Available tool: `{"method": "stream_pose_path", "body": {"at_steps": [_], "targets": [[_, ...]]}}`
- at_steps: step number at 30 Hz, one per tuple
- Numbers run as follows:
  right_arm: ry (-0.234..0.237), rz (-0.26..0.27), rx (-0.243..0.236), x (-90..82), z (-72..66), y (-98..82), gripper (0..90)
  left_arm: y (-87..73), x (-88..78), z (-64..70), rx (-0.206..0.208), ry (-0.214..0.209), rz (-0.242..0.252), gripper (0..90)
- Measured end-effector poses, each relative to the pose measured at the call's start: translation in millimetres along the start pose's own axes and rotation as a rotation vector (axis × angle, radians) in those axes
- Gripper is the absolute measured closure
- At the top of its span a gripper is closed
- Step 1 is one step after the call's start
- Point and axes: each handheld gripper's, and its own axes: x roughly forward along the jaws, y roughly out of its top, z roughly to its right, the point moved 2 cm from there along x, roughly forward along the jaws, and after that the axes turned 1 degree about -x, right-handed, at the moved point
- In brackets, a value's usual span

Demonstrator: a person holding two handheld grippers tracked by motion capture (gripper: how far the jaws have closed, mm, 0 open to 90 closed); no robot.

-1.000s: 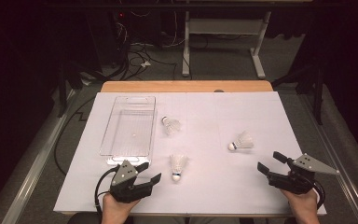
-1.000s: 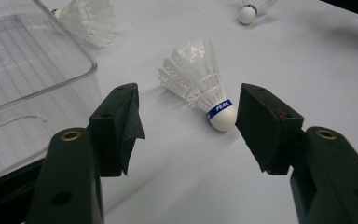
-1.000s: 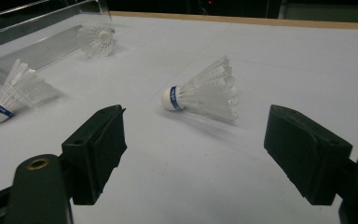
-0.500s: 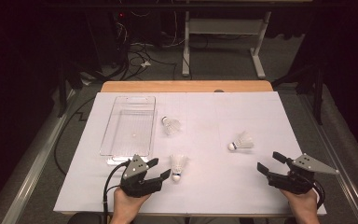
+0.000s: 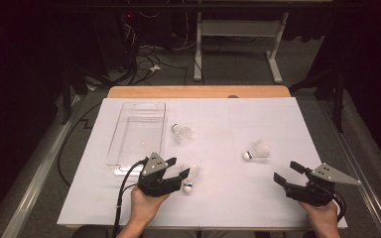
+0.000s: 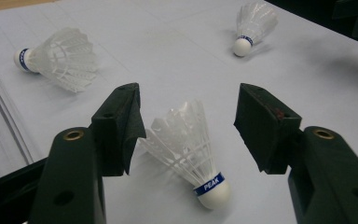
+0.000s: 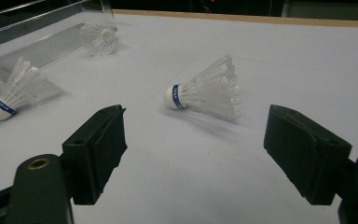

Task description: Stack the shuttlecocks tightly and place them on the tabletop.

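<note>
Three white feathered shuttlecocks lie on the white table cover. The nearest shuttlecock [image 5: 190, 177] [image 6: 191, 149] lies on its side, cork toward me, between the open jaws of my left gripper [image 5: 177, 168] [image 6: 186, 99]. Neither jaw touches it. A second shuttlecock [image 5: 182, 133] [image 6: 58, 58] rests beside the clear tray [image 5: 134, 124]. The third shuttlecock [image 5: 256, 149] [image 7: 205, 93] lies right of centre, a little ahead of my right gripper [image 5: 285, 171] [image 7: 196, 116], which stands wide open and holds nothing near the front right edge.
The clear plastic tray lies at the left, long side running away from me. The wooden table edge [image 5: 198, 91] shows beyond the white cover [image 5: 278, 119]. Past the table, cables and a metal stand [image 5: 238, 44] sit on the dark floor.
My left gripper has moved forward and right, so its open jaws now flank the nearest shuttlecock. The right gripper has stayed put.
</note>
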Motion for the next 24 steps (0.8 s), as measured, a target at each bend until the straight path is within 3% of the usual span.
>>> {"method": "stream_pose_path", "body": {"at_steps": [13,24], "targets": [[0.007,0.002,-0.002,0.3,-0.2,0.2,21.0,18.6,15.3,-10.7,-0.012,0.011,-0.053,40.8],[0.024,0.004,0.007,0.8,0.5,0.4,21.0,37.2,27.1,-13.6,0.007,0.067,-0.102,42.9]]}}
